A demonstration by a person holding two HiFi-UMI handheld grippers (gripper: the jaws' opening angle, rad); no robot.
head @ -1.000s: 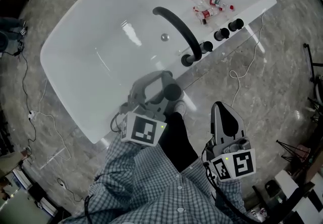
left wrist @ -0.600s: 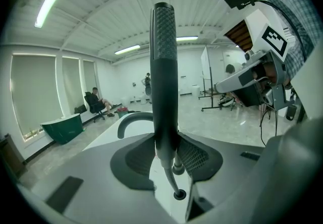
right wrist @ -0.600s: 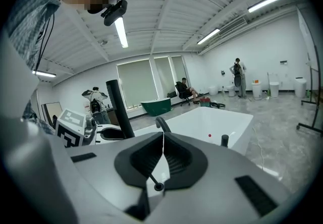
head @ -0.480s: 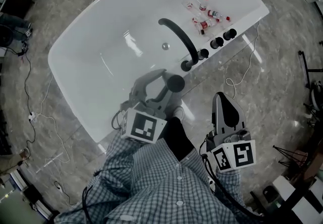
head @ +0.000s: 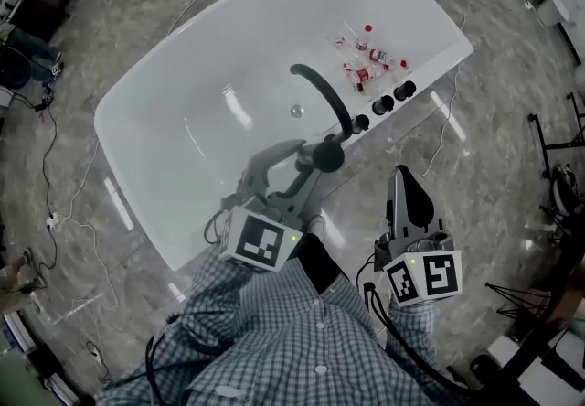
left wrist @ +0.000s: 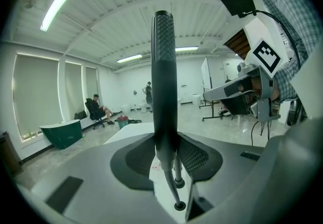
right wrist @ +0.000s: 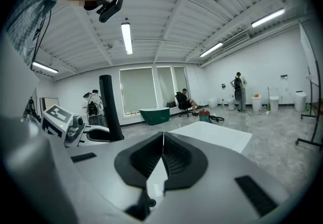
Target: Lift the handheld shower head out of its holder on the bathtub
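The handheld shower head (head: 326,155) is a black wand with a round end. It stands upright in the left gripper view (left wrist: 164,76), and its hose (left wrist: 172,183) hangs down towards the white bathtub rim. My left gripper (head: 306,160) (left wrist: 165,153) is shut on its handle and holds it above the tub's near rim, close to the black spout (head: 322,90). My right gripper (head: 403,178) (right wrist: 162,141) hangs over the floor to the right, shut with nothing in it. The right gripper view also shows the shower head (right wrist: 109,108) at its left.
The white bathtub (head: 174,134) lies diagonally on a grey marble floor. Three black knobs (head: 383,105) sit on its rim past the spout, with a clear tray of small red-capped bottles (head: 364,63) behind them. Cables trail on the floor (head: 69,212). People are far off in the room.
My left gripper has carried the shower head slightly up and towards the spout. The head camera has pulled back, so the tub looks smaller. The right gripper has stayed put.
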